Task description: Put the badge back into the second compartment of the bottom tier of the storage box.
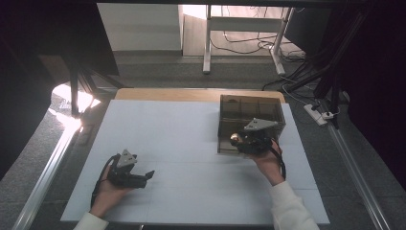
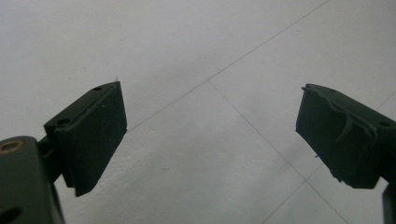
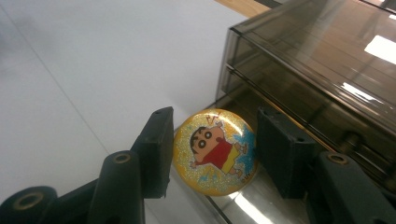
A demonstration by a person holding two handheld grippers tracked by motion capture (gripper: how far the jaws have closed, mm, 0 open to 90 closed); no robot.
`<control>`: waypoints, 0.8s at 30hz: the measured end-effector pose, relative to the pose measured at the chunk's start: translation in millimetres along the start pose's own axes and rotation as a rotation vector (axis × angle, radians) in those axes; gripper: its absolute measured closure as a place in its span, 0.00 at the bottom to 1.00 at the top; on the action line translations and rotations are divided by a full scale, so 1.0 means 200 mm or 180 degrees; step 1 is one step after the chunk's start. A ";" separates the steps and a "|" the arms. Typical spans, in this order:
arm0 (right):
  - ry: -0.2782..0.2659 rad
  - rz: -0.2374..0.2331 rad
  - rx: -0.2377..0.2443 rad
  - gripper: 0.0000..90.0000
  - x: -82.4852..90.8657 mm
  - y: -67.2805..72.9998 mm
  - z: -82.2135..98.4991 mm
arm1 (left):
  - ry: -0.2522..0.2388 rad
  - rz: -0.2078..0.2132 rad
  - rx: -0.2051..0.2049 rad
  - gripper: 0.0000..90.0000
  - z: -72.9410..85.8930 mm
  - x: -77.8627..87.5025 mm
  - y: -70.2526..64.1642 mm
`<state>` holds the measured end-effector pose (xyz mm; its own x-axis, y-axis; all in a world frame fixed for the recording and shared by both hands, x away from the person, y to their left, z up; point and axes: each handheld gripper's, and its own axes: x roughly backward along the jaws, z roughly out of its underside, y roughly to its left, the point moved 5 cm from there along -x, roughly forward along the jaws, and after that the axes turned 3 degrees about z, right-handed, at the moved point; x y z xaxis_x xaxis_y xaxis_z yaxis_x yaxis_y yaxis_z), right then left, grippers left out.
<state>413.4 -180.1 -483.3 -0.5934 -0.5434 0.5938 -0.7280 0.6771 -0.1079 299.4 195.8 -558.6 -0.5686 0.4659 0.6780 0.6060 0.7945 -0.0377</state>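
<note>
Pinching a round cartoon badge (image 3: 215,151) by its edges, the right gripper (image 1: 238,140) holds it at the front left corner of the smoky translucent drawer box (image 1: 253,111), just above the white worktop (image 1: 182,143). The box's front wall stands right beside the badge (tight quarters there). Over on the near left, well apart, the left gripper (image 1: 149,175) rests low over bare worktop, jaws spread wide with nothing between them.
</note>
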 end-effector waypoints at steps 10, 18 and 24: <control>0.0057 0.0199 -0.0140 0.53 0.03 -0.13 0.06 | 0.0014 -0.0001 -0.0007 0.10 0.00 0.00 0.00; 0.0151 0.0281 -0.0223 0.53 0.02 -0.20 0.12 | 0.0014 -0.0002 -0.0011 0.10 0.00 0.00 0.00; 0.0346 0.0392 -0.0191 0.53 -0.03 -0.23 0.18 | 0.0022 -0.0004 -0.0019 0.10 0.00 0.00 -0.01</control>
<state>437.6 -225.6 -510.4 -0.6338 -0.3999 0.6621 -0.6284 0.7653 -0.1393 299.1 194.8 -559.0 -0.5656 0.4621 0.6831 0.6085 0.7929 -0.0325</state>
